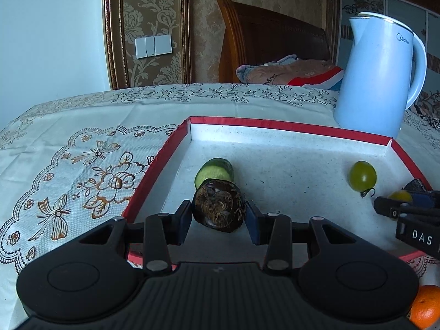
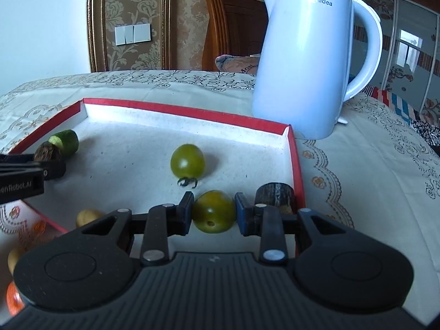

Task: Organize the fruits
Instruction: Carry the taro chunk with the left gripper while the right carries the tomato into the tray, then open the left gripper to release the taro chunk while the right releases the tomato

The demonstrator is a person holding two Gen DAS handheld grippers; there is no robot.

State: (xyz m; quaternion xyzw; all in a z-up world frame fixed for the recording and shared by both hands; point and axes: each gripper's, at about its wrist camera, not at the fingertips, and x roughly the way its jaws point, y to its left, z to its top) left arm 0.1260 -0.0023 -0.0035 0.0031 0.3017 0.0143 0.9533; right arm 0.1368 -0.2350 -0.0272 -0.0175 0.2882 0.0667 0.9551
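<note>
A red-rimmed tray [image 1: 288, 126] with a white floor lies on the table; it also shows in the right wrist view [image 2: 176, 107]. My left gripper [image 1: 219, 214] is shut on a dark brown round piece [image 1: 219, 209] over the tray's left part, just in front of a cucumber piece [image 1: 217, 169]. My right gripper [image 2: 213, 211] is shut on a green tomato [image 2: 213, 211] over the tray's right part. A second green tomato [image 2: 187, 162] lies on the tray floor ahead of it. A dark stump-like piece [image 2: 275, 192] stands by the tray's right wall.
A white kettle [image 2: 310, 63] stands behind the tray's far right corner. An orange fruit [image 1: 427, 306] and small yellowish pieces [image 2: 86, 217] lie at the near side. The patterned tablecloth [image 1: 68, 165] stretches left of the tray.
</note>
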